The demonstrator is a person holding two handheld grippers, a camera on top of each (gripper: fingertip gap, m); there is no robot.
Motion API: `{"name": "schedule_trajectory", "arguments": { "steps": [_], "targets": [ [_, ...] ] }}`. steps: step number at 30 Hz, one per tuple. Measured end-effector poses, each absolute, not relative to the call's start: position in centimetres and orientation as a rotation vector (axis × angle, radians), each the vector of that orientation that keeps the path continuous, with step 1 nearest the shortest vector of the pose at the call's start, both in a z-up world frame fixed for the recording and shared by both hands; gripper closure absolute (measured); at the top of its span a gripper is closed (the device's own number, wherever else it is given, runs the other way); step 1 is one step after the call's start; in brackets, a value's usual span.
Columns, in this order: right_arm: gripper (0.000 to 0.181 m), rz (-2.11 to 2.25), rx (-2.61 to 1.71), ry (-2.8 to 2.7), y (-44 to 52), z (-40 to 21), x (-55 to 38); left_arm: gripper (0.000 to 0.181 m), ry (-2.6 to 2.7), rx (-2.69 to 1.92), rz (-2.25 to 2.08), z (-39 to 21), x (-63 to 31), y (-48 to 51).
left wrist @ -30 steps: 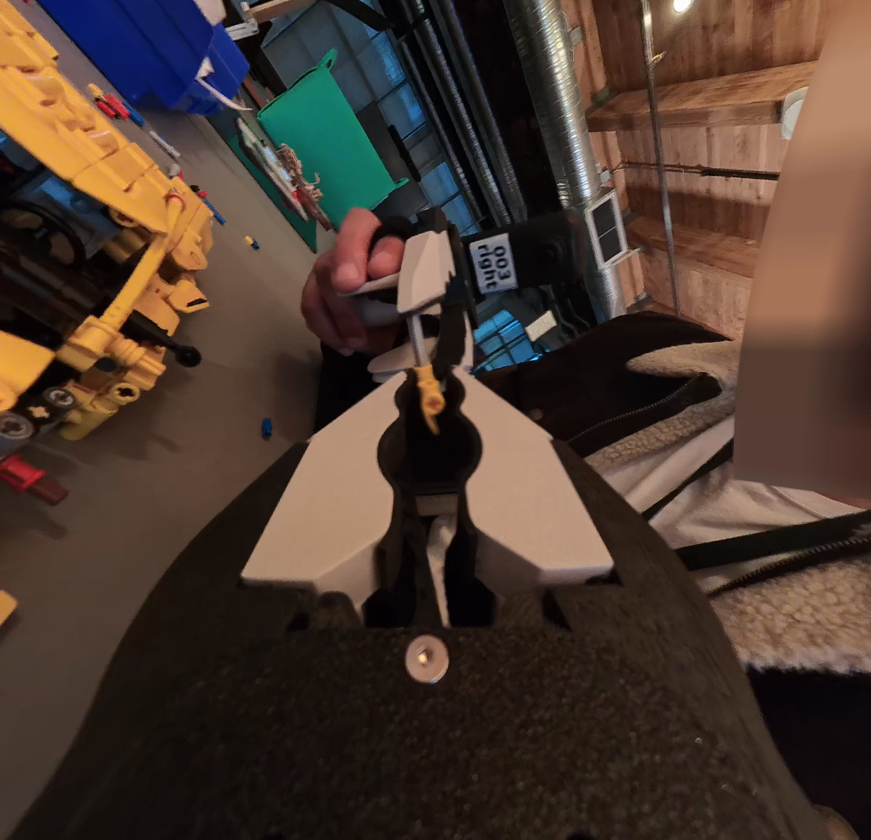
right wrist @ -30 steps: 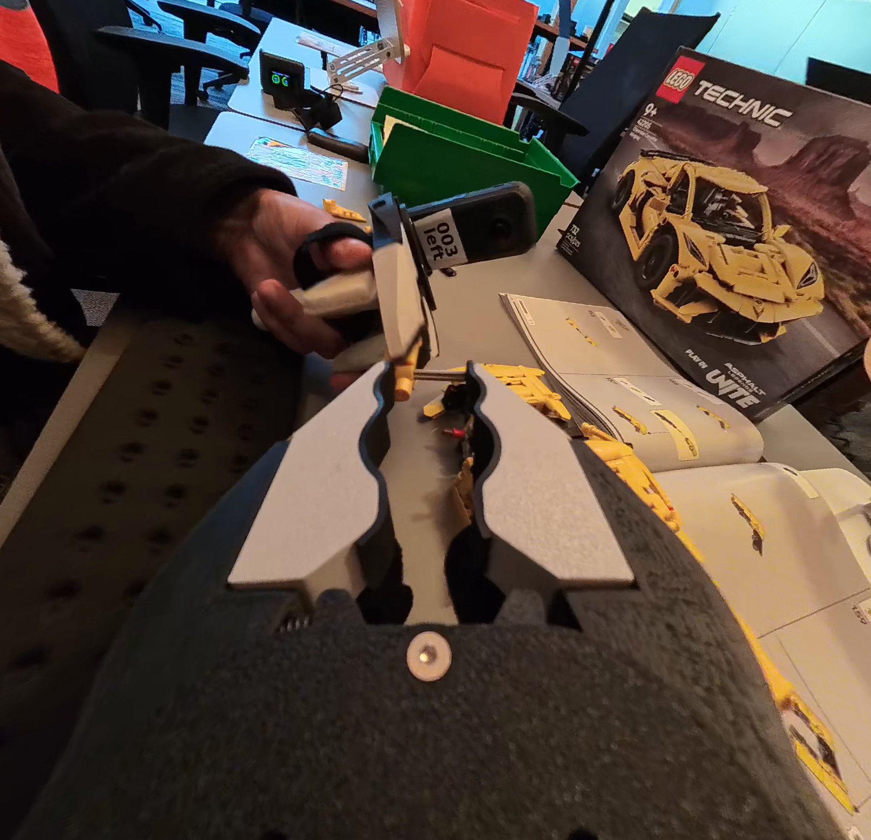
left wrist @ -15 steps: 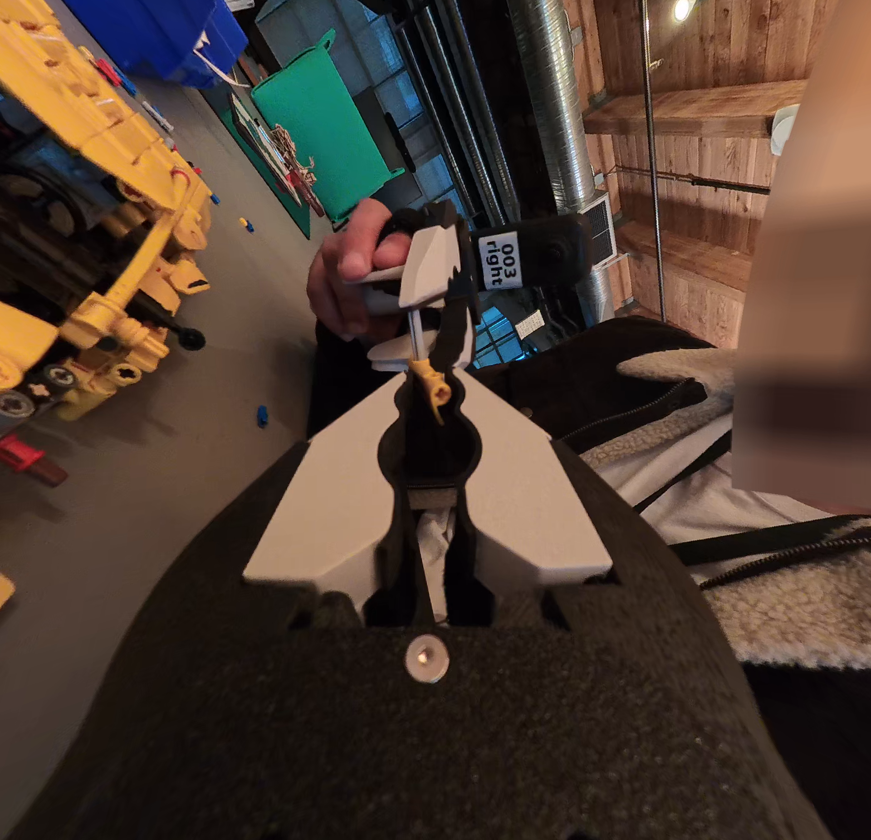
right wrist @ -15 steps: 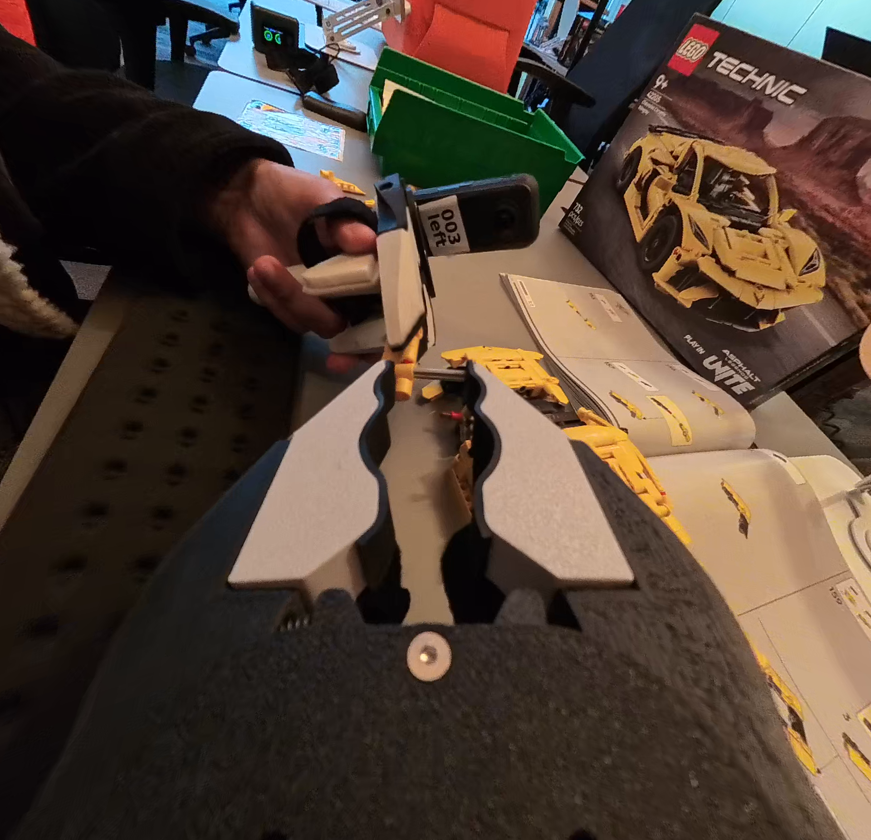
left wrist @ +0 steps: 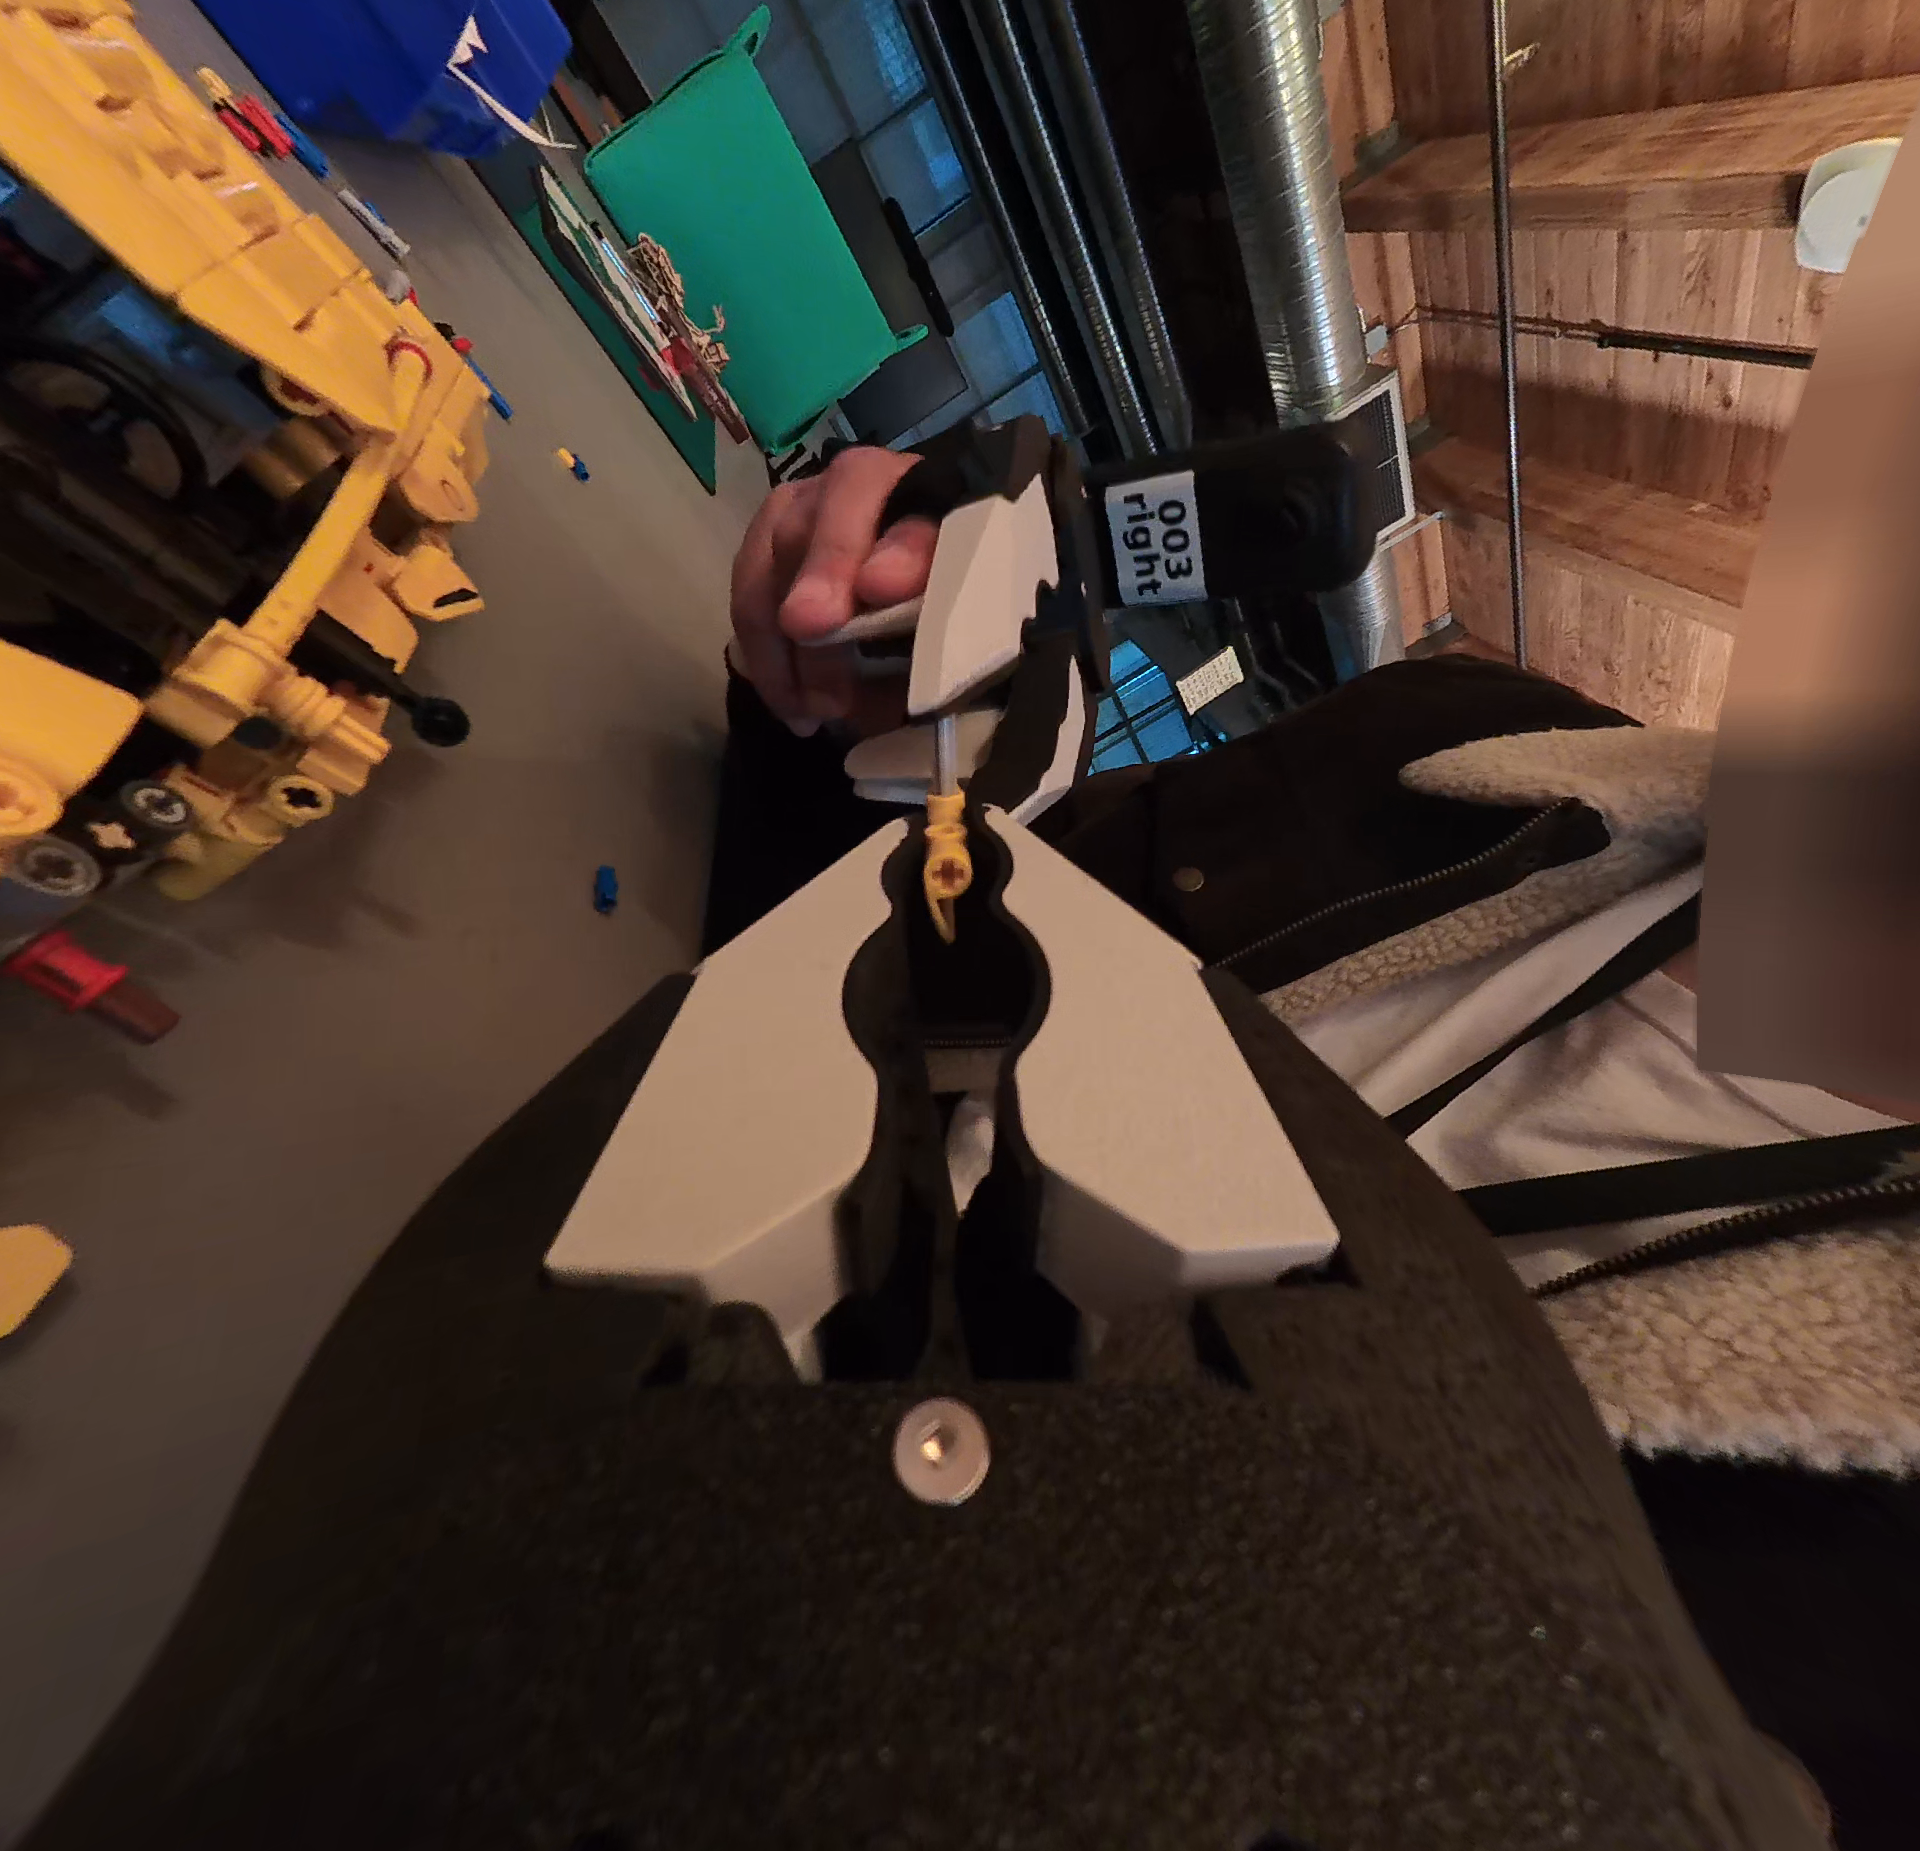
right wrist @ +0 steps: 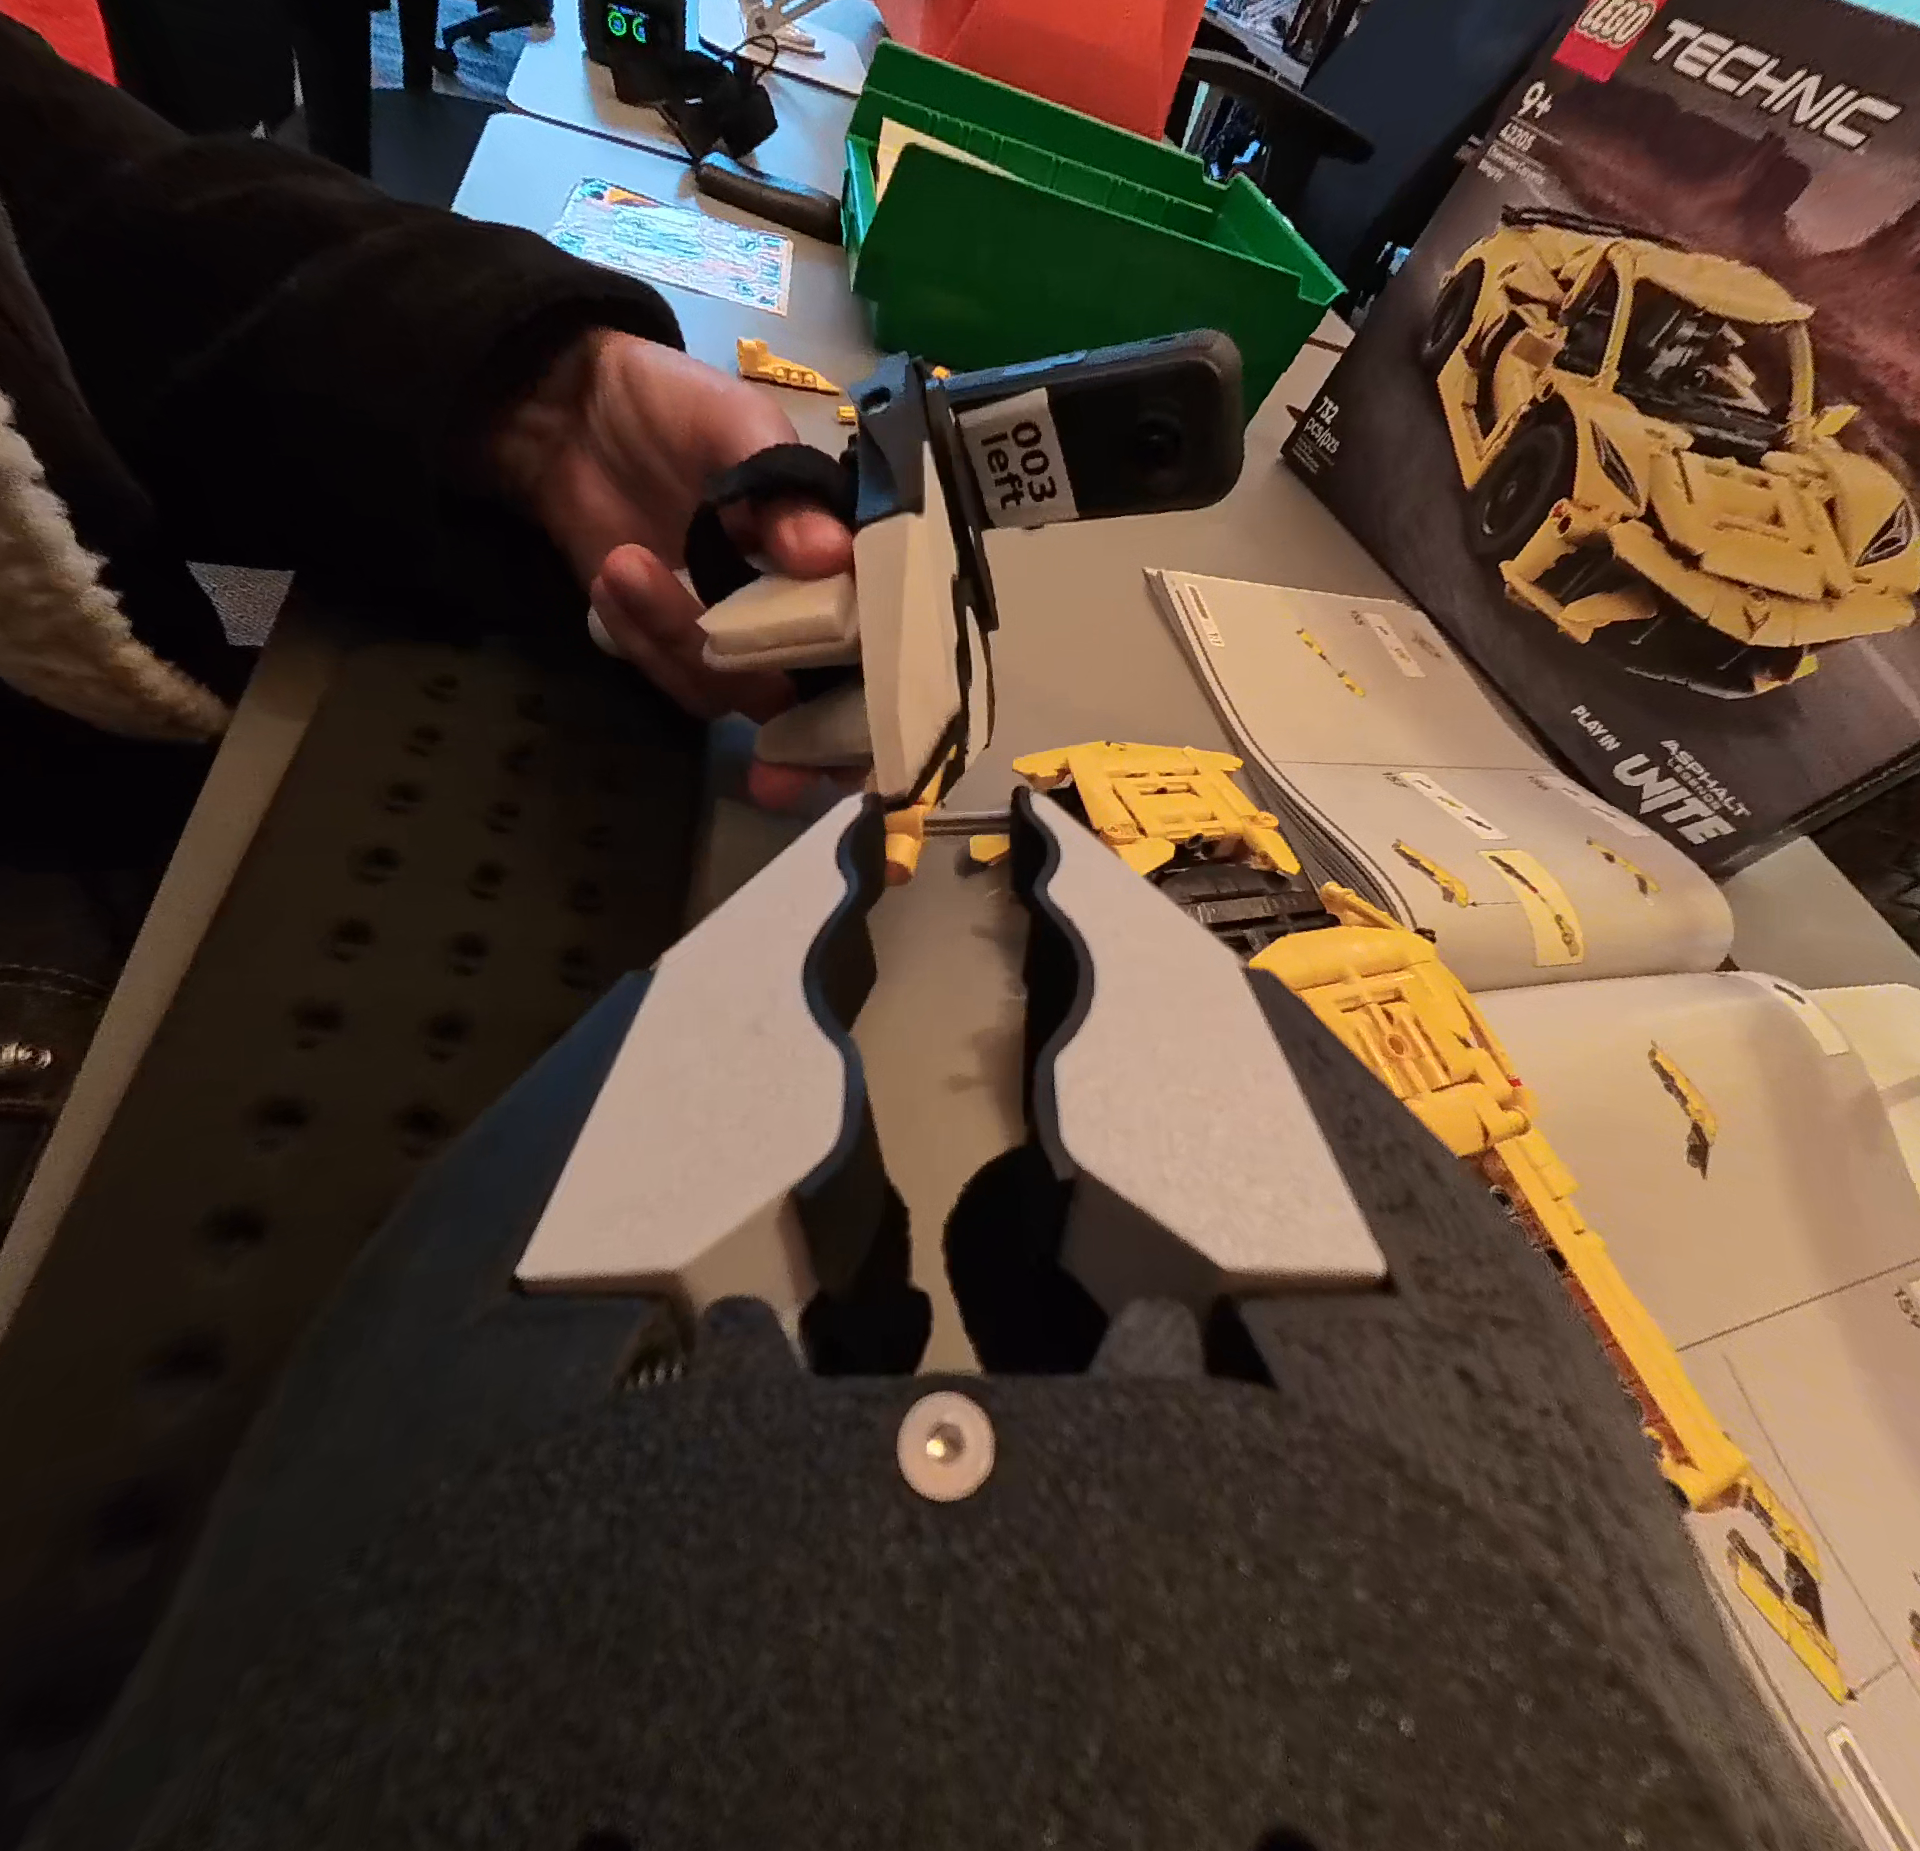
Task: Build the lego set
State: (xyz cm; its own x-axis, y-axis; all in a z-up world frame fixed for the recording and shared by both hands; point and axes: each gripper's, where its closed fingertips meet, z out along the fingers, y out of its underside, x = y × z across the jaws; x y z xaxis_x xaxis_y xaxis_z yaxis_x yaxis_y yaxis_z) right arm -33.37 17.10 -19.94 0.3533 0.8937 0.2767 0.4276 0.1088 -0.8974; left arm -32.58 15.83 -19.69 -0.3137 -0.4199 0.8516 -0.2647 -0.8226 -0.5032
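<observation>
Yellow connector piece (left wrist: 943, 859) sits pinched between the closed jaws of the left gripper (left wrist: 951, 833), held in the air, while the right gripper (right wrist: 948, 825), jaws slightly spread, holds a thin grey axle (right wrist: 966, 821) plugged into it, above the worktop (right wrist: 1081, 648) near the half-built yellow car (right wrist: 1247, 908).

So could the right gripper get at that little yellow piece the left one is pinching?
Probably yes. The yellow piece, pinched in the left gripper, sits right by one fingertip of the right gripper, whose jaws stand apart. Only a thin grey rod crosses the gap between them.
</observation>
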Motion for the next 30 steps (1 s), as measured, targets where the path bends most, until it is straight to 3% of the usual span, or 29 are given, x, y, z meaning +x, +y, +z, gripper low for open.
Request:
{"name": "schedule_trajectory", "arguments": {
  "steps": [17, 19, 26, 30],
  "targets": [
    [0.157, 0.716, -1.509, -1.176, 17.0, -19.9, -32.6, 0.175, 0.889, -1.782, -2.276, -19.7, -32.3, 15.9],
    [0.151, 0.748, -1.5, -1.137, 17.1, -19.4, -32.4, 0.175, 0.854, -1.791, -2.263, -19.8, -32.4, 16.4],
    [0.148, 0.577, -1.554, -1.124, 18.5, -20.6, -32.1, 0.175, 0.697, -1.841, -2.309, -20.2, -32.6, 18.0],
    [0.155, 0.539, -1.553, -1.138, 18.5, -20.9, -32.6, 0.175, 0.595, -1.849, -2.379, -20.1, -32.8, 18.7]
  ]
}}
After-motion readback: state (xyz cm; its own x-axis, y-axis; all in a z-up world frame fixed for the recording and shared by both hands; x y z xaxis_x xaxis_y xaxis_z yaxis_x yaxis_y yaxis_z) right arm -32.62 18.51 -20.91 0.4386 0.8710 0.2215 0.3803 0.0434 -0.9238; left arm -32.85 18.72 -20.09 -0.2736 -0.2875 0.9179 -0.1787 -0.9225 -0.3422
